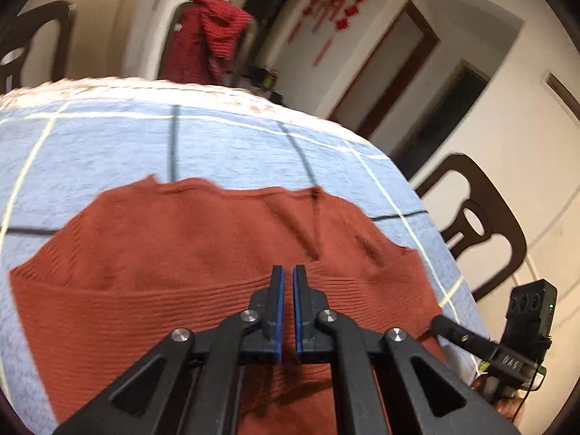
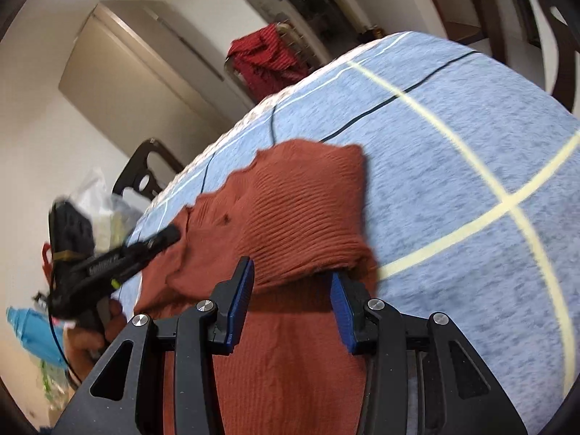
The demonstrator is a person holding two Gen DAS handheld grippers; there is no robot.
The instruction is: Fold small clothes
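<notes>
— White walls, dark wooden doorways and dark chairs ring a tabletop (image 1: 108, 145) under a pale blue cloth with yellow and black grid lines. What lies nearest the cameras?

— From the left wrist view, the left hand-held gripper (image 1: 286, 272) points down and forward over the rust-red ribbed knit sweater (image 1: 203, 239). Its blue-padded jaws are pressed almost together, with only a thin slit between them. Its tips lie over the ribbed band, but I cannot tell whether any knit is caught there.

— And the right one?

— The right hand-held gripper (image 2: 291, 272) also tilts downward, rolled so the tabletop slants across its view. Its jaws stand partly spread, and a folded-up bunch of the sweater (image 2: 290, 210) sits between and just beyond the pads. Whether the pads press on the knit is not clear.

— Where does the garment lie?

— Flat on the blue cloth, near the edge closest to the person, with one ribbed end doubled over in a lump ahead of the right gripper.

— Anything further off?

— A hand (image 2: 90, 340) grips the left tool's handle at the tabletop's side. Beyond the tabletop's far edge hangs a red garment (image 1: 206, 36) on a rack, with red paper decorations (image 1: 340, 3) on the wall.
</notes>
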